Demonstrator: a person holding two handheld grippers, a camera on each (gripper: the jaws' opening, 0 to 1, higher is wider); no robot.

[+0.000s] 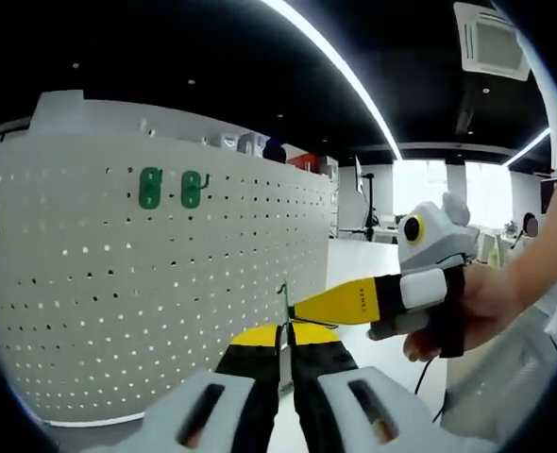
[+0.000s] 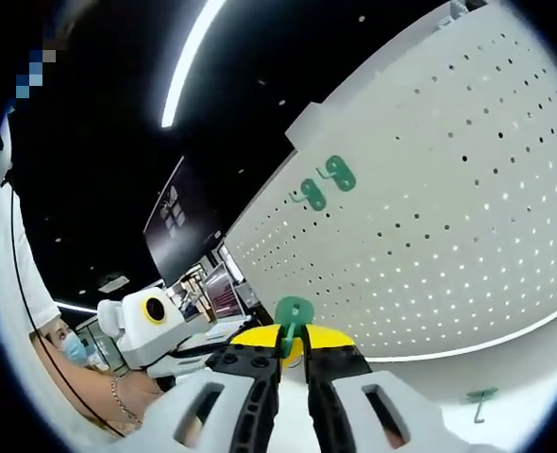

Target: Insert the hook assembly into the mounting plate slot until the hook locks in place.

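Left gripper [image 1: 286,354]: yellow-tipped black jaws nearly together, pinching a thin wire hook [image 1: 285,304] edge-on.
Right gripper [image 2: 293,363]: jaws closed on a green plastic hook [image 2: 294,316]; seen in the left gripper view, its yellow tip points at the wire hook.
Pegboard [image 2: 430,217]: white, matte, upright panel, dotted with rows of small round holes.
Mounted hooks [image 1: 170,188]: two green hooks, side by side, high on the pegboard.
Loose hook [image 2: 480,400]: green, lying on the white surface at the pegboard's foot.
Room: dark ceiling, long light strips [image 1: 340,66], bright windows far off.
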